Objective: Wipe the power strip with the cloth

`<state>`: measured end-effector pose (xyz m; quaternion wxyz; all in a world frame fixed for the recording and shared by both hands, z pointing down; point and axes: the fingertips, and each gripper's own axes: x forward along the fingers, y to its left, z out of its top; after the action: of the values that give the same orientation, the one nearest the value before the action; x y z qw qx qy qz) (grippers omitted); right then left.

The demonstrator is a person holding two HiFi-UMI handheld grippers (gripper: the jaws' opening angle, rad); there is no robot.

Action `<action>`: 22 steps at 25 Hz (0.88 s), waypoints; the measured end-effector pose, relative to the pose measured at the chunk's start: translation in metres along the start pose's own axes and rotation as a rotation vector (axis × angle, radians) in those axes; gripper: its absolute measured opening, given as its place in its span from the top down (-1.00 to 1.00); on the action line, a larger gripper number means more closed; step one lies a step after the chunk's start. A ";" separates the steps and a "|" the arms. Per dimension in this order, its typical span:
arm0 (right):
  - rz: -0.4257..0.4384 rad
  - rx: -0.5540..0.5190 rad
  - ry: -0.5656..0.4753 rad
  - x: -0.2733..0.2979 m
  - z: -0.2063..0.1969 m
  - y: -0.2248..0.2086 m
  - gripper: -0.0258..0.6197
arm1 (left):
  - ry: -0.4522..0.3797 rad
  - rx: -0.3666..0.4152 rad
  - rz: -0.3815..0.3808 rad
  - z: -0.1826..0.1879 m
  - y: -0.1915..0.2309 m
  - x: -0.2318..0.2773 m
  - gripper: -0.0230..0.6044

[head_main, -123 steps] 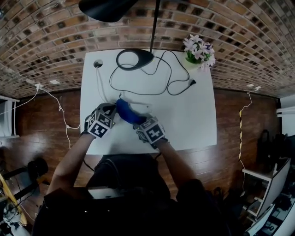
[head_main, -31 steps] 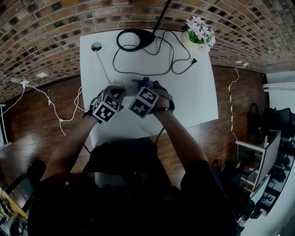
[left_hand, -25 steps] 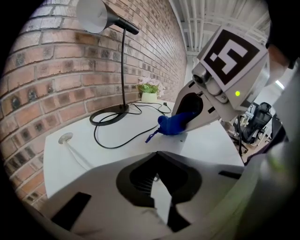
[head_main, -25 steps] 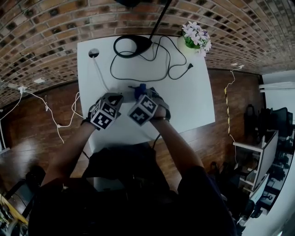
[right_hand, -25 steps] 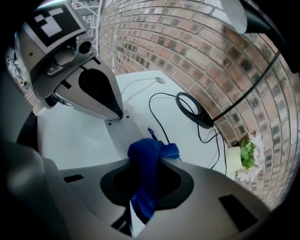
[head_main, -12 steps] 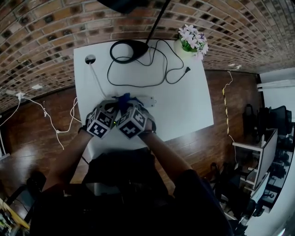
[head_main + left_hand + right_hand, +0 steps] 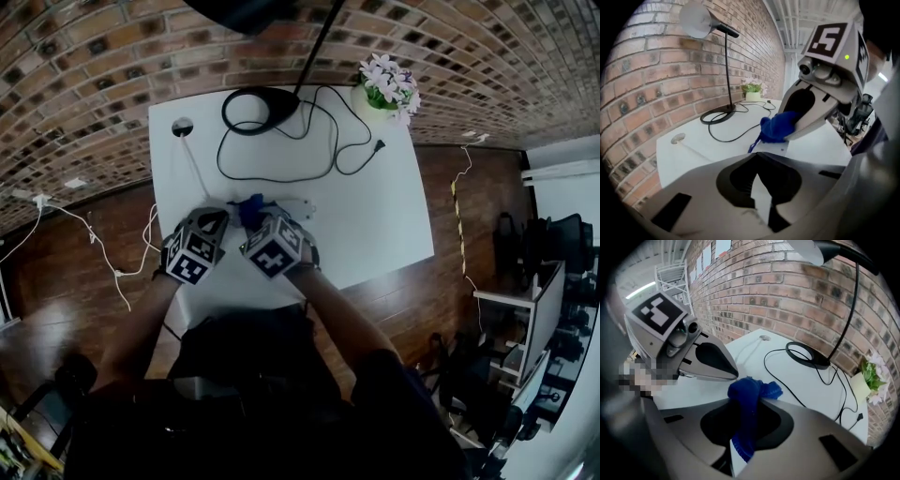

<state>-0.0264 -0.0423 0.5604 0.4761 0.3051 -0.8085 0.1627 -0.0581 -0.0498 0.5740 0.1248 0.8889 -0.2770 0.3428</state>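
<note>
A white power strip lies across the middle of the white table. A blue cloth is bunched on the strip's left end, and my right gripper is shut on it. In the right gripper view the cloth hangs down between the jaws and spills over their tips. My left gripper sits just left of the cloth, jaws shut. In the left gripper view its tips rest close to the strip's end, below the cloth and the right gripper. A white sliver shows in the slit; I cannot identify it.
A black lamp base and its looping black cable with a loose plug lie at the back. A flower pot stands at the back right corner. A round cable hole is at the back left, with a thin white cord leading from it.
My right gripper slid left along the strip with the cloth, up to the left gripper. The left gripper has since drawn a little to the left, so the two cubes stand apart.
</note>
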 end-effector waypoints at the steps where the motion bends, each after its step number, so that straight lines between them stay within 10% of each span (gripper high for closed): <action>1: 0.002 0.009 0.001 -0.001 0.000 -0.001 0.74 | 0.021 0.016 0.001 -0.008 0.000 0.001 0.91; 22: 0.053 0.015 0.013 0.002 0.007 0.004 0.74 | 0.001 0.047 0.103 -0.002 0.019 0.003 0.92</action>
<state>-0.0343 -0.0435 0.5585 0.4747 0.2858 -0.8120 0.1832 -0.0684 -0.0655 0.5782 0.0864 0.8760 -0.3141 0.3556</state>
